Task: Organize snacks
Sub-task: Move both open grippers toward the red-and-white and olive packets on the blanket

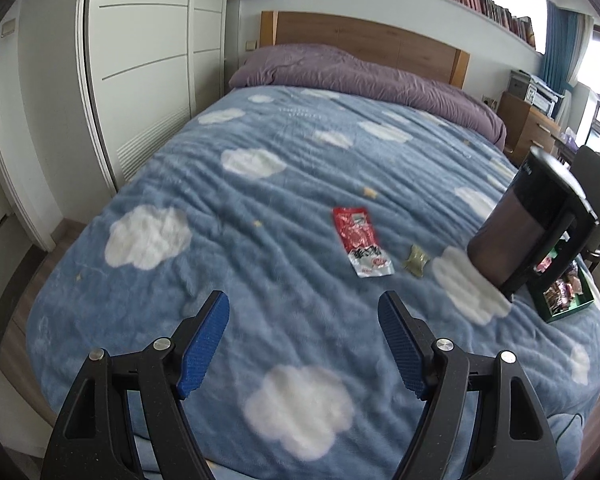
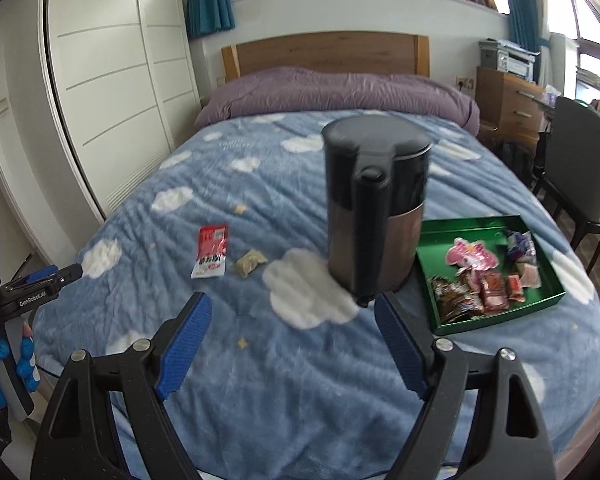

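A red and white snack packet [image 1: 361, 241] lies on the blue cloud blanket [image 1: 220, 208], with a small olive-green snack [image 1: 416, 261] just right of it. Both show in the right wrist view, packet [image 2: 212, 251] and green snack [image 2: 249, 263]. A green tray [image 2: 548, 298] with several wrapped snacks sits on the bed's right side; it also shows in the left wrist view [image 1: 572, 307]. My left gripper [image 1: 303, 346] is open and empty, short of the packet. My right gripper [image 2: 290, 346] is open and empty, just short of the kettle.
A black and steel kettle [image 2: 374, 208] stands on the bed between the loose snacks and the tray, also in the left wrist view [image 1: 528, 220]. A purple duvet [image 2: 340, 94] lies at the headboard. White wardrobe left, chair [image 2: 576, 168] and drawers right.
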Action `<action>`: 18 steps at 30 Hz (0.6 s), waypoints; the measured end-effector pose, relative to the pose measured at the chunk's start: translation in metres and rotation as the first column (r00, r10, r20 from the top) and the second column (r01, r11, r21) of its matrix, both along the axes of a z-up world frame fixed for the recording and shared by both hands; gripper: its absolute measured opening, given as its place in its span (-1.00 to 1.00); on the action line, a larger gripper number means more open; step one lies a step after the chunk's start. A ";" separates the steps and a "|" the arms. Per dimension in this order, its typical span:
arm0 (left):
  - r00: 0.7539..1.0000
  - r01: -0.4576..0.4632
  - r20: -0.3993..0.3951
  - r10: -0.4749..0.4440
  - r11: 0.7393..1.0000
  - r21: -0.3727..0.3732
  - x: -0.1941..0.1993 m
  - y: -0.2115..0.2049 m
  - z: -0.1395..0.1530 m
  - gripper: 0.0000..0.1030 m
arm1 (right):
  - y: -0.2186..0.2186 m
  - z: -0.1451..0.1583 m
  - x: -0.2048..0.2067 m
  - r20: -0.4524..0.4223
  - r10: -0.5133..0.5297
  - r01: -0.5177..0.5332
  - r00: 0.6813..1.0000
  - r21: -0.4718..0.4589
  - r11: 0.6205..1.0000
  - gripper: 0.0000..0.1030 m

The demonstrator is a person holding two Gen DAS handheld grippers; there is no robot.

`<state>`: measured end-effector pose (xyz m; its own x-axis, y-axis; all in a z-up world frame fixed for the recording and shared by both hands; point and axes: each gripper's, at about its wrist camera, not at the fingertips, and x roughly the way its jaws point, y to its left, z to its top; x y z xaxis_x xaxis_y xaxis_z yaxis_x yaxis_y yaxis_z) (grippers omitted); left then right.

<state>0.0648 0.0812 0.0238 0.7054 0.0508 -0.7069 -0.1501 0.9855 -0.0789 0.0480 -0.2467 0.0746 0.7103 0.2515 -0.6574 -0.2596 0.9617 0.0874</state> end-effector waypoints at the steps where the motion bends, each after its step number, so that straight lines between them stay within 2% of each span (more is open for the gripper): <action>1: 1.000 -0.001 -0.012 0.001 1.000 -0.001 0.004 0.000 -0.005 0.39 | 0.006 -0.004 0.005 -0.009 0.011 -0.011 1.000 -0.005 1.000 1.00; 8: 0.998 0.010 -0.069 -0.012 1.000 -0.020 0.039 -0.001 -0.030 0.39 | 0.045 -0.040 0.044 -0.094 0.077 -0.079 0.993 -0.014 0.997 1.00; 18: 0.987 0.075 -0.133 -0.086 0.993 -0.089 0.132 -0.037 -0.071 0.39 | 0.080 -0.100 0.101 -0.204 0.080 -0.088 0.976 -0.032 0.996 1.00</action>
<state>0.1966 0.0446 -0.0469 0.6015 -0.0654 -0.7962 -0.0854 0.9857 -0.1455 0.1493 -0.1671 -0.0258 0.5387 0.2750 -0.7963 -0.3208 0.9410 0.1080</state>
